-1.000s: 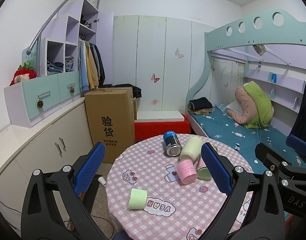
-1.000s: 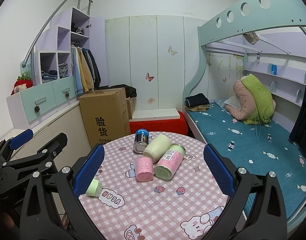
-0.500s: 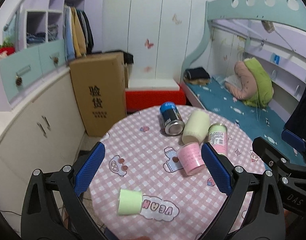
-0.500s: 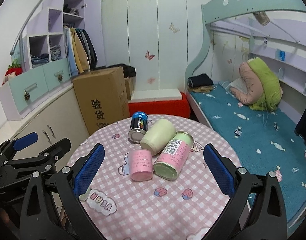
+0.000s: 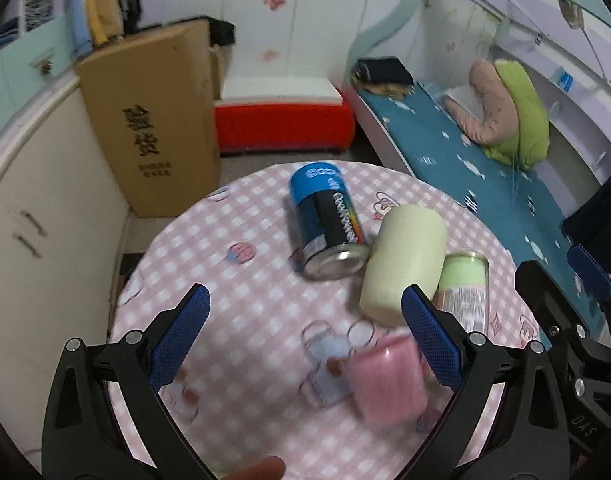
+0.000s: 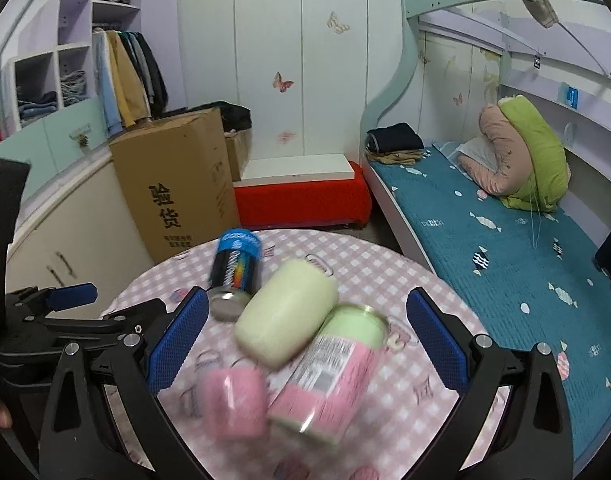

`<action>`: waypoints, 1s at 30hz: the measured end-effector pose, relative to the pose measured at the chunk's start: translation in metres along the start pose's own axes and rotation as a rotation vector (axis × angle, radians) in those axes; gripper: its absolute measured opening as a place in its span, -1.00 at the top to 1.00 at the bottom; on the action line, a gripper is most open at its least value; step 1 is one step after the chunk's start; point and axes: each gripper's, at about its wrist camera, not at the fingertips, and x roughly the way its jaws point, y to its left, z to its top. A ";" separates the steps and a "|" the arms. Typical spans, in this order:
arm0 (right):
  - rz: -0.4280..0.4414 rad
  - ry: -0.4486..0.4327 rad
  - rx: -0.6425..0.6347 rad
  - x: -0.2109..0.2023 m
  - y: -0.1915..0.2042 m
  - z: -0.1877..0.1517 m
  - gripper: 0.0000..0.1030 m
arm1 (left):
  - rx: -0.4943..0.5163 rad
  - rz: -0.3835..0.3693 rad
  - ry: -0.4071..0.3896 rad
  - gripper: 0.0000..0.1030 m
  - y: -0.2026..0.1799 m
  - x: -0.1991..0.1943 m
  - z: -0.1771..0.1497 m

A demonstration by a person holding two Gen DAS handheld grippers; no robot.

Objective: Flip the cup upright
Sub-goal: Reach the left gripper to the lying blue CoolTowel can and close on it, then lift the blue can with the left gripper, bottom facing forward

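Observation:
A pink cup (image 5: 387, 382) lies on its side on the round pink-checked table (image 5: 241, 292); it also shows in the right wrist view (image 6: 235, 404), blurred. A cream cup (image 5: 403, 258) lies on its side beside it, also in the right wrist view (image 6: 285, 314). My left gripper (image 5: 303, 336) is open above the table, the pink cup just inside its right finger. My right gripper (image 6: 307, 328) is open, with the cream cup and a pink-and-green can (image 6: 331, 372) between its fingers.
A blue-and-black can (image 5: 327, 226) lies on its side touching the cream cup. The pink-and-green can (image 5: 463, 290) lies beside them. A cardboard box (image 6: 177, 184), a red box (image 6: 301, 196) and a bed (image 6: 489, 224) stand beyond the table.
Both grippers have moved forward and down toward the cups and cans. The light green cup near the table's front left has left both views.

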 end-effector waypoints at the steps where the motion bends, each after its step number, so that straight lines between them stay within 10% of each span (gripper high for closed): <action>1: 0.000 -0.003 0.012 0.010 -0.005 0.005 -0.86 | -0.003 0.001 0.019 -0.88 0.000 0.011 0.010; 9: -0.025 0.050 0.045 0.071 -0.024 0.024 -0.86 | -0.062 0.069 0.107 -0.88 0.006 0.082 0.058; 25: -0.024 0.122 0.069 0.119 -0.034 0.015 -0.86 | -0.145 -0.055 0.324 -0.85 0.009 0.155 0.053; 27: -0.023 0.118 0.074 0.118 -0.034 0.014 -0.86 | -0.149 -0.083 0.315 -0.39 0.010 0.154 0.051; 30: -0.018 0.123 0.083 0.117 -0.035 0.013 -0.86 | -0.112 -0.048 0.306 -0.38 0.007 0.149 0.050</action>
